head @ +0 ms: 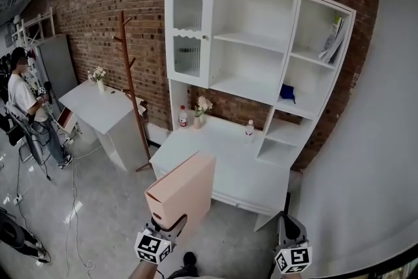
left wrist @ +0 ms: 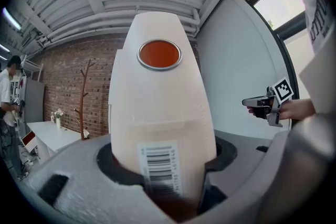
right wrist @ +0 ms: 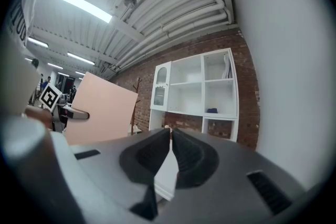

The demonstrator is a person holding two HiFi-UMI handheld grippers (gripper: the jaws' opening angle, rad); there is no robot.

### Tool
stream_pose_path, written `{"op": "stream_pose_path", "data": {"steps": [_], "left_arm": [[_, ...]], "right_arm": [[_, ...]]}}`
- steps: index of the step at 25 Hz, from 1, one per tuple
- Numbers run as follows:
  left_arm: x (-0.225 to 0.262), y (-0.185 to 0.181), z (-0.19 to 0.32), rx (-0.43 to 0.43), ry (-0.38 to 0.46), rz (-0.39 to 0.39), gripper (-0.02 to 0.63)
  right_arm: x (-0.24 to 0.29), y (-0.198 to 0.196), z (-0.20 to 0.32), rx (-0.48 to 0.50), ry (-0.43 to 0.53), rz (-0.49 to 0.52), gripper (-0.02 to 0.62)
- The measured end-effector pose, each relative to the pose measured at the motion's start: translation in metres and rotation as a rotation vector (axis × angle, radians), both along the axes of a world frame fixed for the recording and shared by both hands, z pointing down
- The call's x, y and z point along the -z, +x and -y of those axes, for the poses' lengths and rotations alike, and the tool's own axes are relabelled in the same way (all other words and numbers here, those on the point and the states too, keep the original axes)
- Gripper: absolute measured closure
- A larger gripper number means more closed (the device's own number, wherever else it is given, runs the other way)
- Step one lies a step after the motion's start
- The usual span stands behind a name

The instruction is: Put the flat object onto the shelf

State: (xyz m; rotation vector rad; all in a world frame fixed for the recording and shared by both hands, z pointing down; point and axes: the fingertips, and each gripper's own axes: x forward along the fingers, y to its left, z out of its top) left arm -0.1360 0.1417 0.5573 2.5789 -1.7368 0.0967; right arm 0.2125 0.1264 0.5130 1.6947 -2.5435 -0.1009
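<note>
Grip explains the pose: your left tongs (head: pixel 165 229) pinch the flat pale-pink cardboard file box (head: pixel 184 194) low on its narrow spine, just by the white barcode label (left wrist: pixel 160 168), with the round finger hole (left wrist: pixel 159 54) higher up the same spine; that keeps the box upright on edge, and I judge its thin side can then slide straight into a compartment of the tall white shelf unit (head: pixel 258 42); the tongs stand fairly wide, spread only as far as the box is thick, both pads pressing its broad faces; the box hangs in the air, well short of the shelf unit and in front of the white tabletop (head: pixel 222 163) beneath it, touching neither; your right tongs (right wrist: pixel 170 147) are pressed together with nothing between them, held low to the right of the box and pointed towards the shelf unit, apparently kept free to steady the box if needed.
</note>
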Motion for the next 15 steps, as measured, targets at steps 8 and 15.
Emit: {"op": "stream_pose_path", "data": {"steps": [8,15], "left_arm": [[-0.005,-0.036,0.071,-0.029,-0.018,-0.001,0.307],[-0.004,-0.064,0.125,-0.083,-0.022,-0.003,0.307]], "right_arm": [[0.000,-0.035,0.060,-0.032,-0.006,-0.002,0.563],[-0.001,-0.066,0.099,-0.076,-0.014,-0.004,0.563]]}}
